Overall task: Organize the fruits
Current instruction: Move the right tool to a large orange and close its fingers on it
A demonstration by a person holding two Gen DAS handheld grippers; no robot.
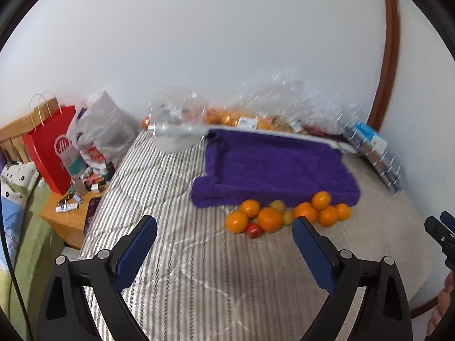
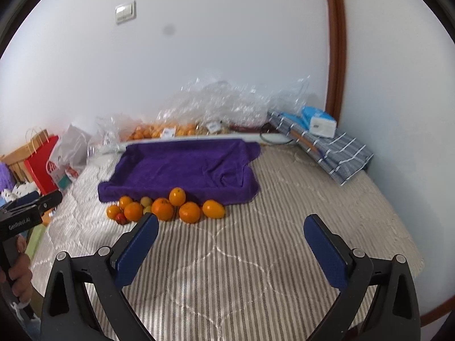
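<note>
Several oranges (image 1: 269, 218) (image 2: 162, 209) lie in a loose pile on the striped bed cover, with a small red fruit (image 1: 254, 230) (image 2: 121, 218) and small yellow-green fruits (image 1: 277, 205) (image 2: 146, 200) among them. Just behind the pile sits a tray covered with a purple towel (image 1: 273, 167) (image 2: 184, 167), with nothing in it. My left gripper (image 1: 224, 227) is open and empty, a short way in front of the pile. My right gripper (image 2: 231, 224) is open and empty, to the right of the pile and short of it.
Clear plastic bags with more oranges (image 1: 227, 118) (image 2: 159, 132) lie along the wall behind the tray. A folded striped cloth (image 2: 327, 147) with a blue tissue pack is at the back right. A red paper bag (image 1: 49, 147) and a cluttered bedside table (image 1: 71, 207) stand at left.
</note>
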